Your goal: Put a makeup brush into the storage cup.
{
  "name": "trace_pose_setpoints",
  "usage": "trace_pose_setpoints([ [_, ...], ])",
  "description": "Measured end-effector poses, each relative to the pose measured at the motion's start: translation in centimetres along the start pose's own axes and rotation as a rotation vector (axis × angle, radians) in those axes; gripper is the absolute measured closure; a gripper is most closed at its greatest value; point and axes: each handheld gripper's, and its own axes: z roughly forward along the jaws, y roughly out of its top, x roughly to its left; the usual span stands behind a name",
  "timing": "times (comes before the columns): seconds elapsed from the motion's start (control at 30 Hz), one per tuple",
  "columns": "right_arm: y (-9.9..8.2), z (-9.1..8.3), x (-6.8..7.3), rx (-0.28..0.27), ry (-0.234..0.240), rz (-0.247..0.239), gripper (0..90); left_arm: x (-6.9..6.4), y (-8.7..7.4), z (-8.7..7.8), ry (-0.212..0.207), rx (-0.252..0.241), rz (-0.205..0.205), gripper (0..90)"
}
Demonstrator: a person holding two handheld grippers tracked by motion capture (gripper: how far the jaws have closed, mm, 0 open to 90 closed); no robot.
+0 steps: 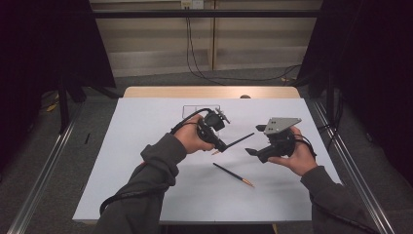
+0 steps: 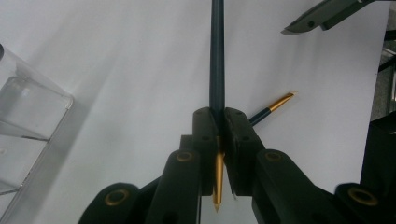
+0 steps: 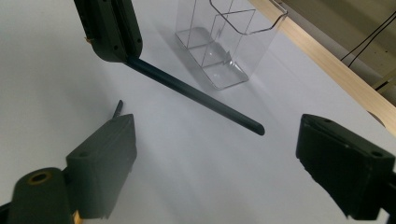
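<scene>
Near edge, forearms: both sleeves reach in over the white table (image 1: pixel 146 195).
Loose pen (image 1: pixel 234 175): flat between the hands.
Left gripper (image 1: pixel 220 145): pinching a dark pen (image 2: pixel 217 56), held aloft.
Right gripper (image 1: pixel 251 151): spread, nothing inside.
Clear organizer (image 3: pixel 224 42): beyond, upright.

table (image 1: pixel 146 195): carries everything, reaching from the near edge to the far wall side.
clear holder (image 3: pixel 224 42): on the table, far of centre, behind the left gripper.
left gripper (image 2: pixel 218 135): above the table, left of centre.
held pencil (image 2: pixel 216 56): in the left gripper, above the table, reaching right toward the right gripper.
right gripper (image 3: pixel 215 158): right of centre, apart from the held pencil's end.
loose pencil (image 1: pixel 234 175): flat on the table, near side, between the hands.
</scene>
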Motion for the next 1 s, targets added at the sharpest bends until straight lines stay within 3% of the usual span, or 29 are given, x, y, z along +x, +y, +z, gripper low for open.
trace_pose_setpoints([
  [0.1, 0.01, 0.14, -0.11, -0.001, 0.006, 0.007, 13.3, 0.04, 0.2, -0.05, -0.004, 0.025, 0.034, 83.9],
  [0.23, 0.14, 0.3, -0.05, 0.013, 0.013, -0.011, 15.5, -0.06, 0.29, 0.02, -0.011, 0.009, 0.018, 83.9],
  [0.4, 0.24, 0.46, -0.1, 0.019, 0.022, -0.019, 17.9, -0.06, 0.43, 0.03, -0.022, 0.005, 0.036, 83.8],
  [0.43, 0.24, 0.52, -0.13, 0.019, 0.024, -0.023, 18.8, -0.21, 0.41, 0.06, -0.017, -0.003, 0.021, 83.8],
  [0.87, 0.05, 0.67, -0.2, 0.024, 0.068, -0.039, 36.6, -0.22, 0.51, 0.08, -0.018, -0.002, 0.052, 83.8],
  [1.0, 0.04, 0.53, -0.31, 0.02, 0.065, -0.048, 40.3, -0.26, 0.45, 0.07, -0.017, -0.007, 0.043, 83.9],
])
